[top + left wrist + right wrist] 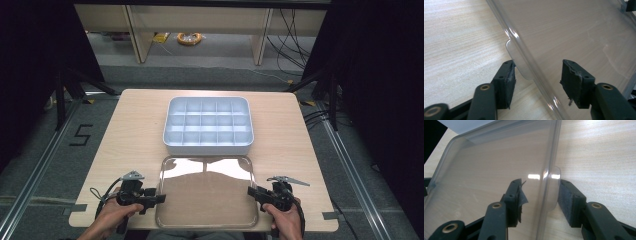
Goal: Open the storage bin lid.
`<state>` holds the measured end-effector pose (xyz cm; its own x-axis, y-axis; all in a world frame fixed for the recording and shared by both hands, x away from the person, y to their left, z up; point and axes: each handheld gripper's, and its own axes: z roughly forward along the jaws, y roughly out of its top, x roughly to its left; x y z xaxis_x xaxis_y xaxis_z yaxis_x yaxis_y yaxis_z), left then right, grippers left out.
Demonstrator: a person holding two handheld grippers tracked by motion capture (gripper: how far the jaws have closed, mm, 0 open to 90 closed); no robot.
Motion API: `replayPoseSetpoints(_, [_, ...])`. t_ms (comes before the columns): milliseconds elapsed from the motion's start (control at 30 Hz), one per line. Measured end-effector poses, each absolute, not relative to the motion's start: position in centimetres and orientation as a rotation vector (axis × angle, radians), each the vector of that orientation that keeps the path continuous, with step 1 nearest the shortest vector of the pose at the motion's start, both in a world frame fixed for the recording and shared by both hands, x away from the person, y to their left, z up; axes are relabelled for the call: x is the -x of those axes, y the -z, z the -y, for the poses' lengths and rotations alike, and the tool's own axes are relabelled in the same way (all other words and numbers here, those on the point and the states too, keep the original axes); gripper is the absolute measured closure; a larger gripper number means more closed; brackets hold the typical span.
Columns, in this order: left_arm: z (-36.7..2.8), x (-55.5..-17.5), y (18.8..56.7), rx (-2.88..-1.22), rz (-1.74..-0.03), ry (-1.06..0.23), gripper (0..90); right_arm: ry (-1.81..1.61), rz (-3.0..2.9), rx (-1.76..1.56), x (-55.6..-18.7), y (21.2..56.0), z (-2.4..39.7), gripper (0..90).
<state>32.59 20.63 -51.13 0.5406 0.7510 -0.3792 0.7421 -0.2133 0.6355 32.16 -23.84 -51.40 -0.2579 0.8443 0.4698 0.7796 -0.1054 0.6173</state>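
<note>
A clear plastic lid (206,192) lies flat on the wooden surface (125,130) near the person, just in front of a pale divided box (208,125) that stands open behind it. The left gripper (152,198) sits at the lid's left edge, its fingers (505,83) spread either side of a small tab (519,62) on the rim. The right gripper (254,192) mirrors it at the right edge, fingers (570,203) spread around the matching tab (554,186), not yet pinching. This looks like the moment before a two-handed grasp. Next, both pairs probably need to close on the tabs together, then lift the lid level and carry it over the box.
</note>
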Motion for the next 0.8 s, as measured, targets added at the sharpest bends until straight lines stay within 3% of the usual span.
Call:
replayPoseSetpoints(167, [-21.0, -32.6, 50.7, -1.964, -1.231, -0.044, 35.0, -1.296, -2.008, -1.922, -32.0, 51.0, 23.6, 49.7])
replayPoseSetpoints(500, [-21.4, -32.5, 50.3, -1.912, -1.232, -0.06, 32.6, -1.298, -1.977, -1.803, -32.0, 50.3, 24.5, 45.0])
replayPoseSetpoints(800, [-21.5, -32.3, 50.1, -1.872, -1.222, -0.075, 28.1, -1.307, -1.941, -1.748, -31.9, 49.6, 24.6, 34.7])
